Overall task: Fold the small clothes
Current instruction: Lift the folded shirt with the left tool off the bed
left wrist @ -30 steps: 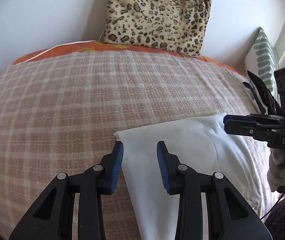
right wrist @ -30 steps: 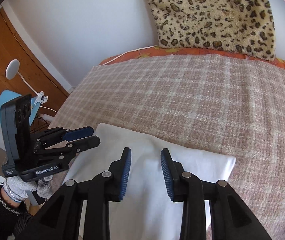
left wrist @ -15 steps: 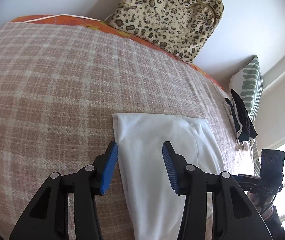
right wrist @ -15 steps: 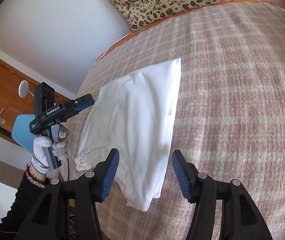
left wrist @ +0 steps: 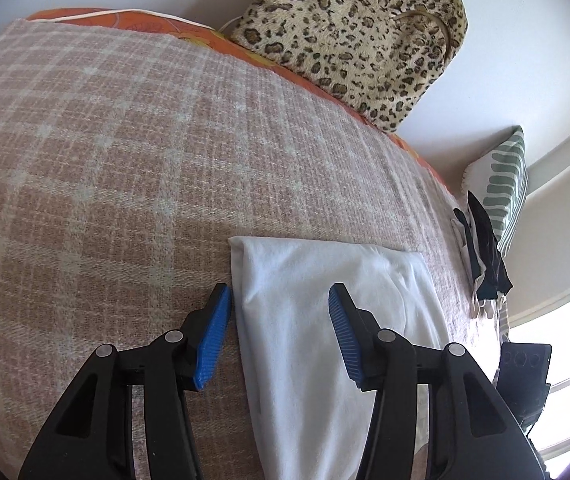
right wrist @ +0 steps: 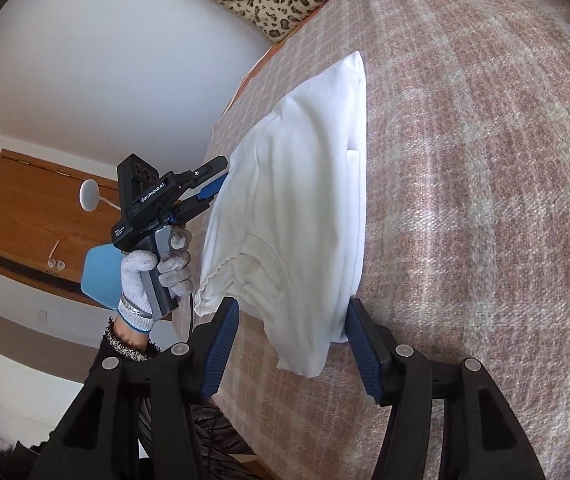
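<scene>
The white shirt (right wrist: 301,200) lies folded lengthwise on the bed (right wrist: 485,200). Left gripper (left wrist: 279,332) straddles its left edge with jaws half open, just widened, gripping nothing. Right gripper (right wrist: 293,344) brackets the near end, jaws apart, likely for the next fold. Bare blanket lies far and right

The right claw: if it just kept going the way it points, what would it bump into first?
Most likely the folded white garment: the right claw stands open around its near end. Depth is unclear, so the checked blanket underneath could come first.
</scene>
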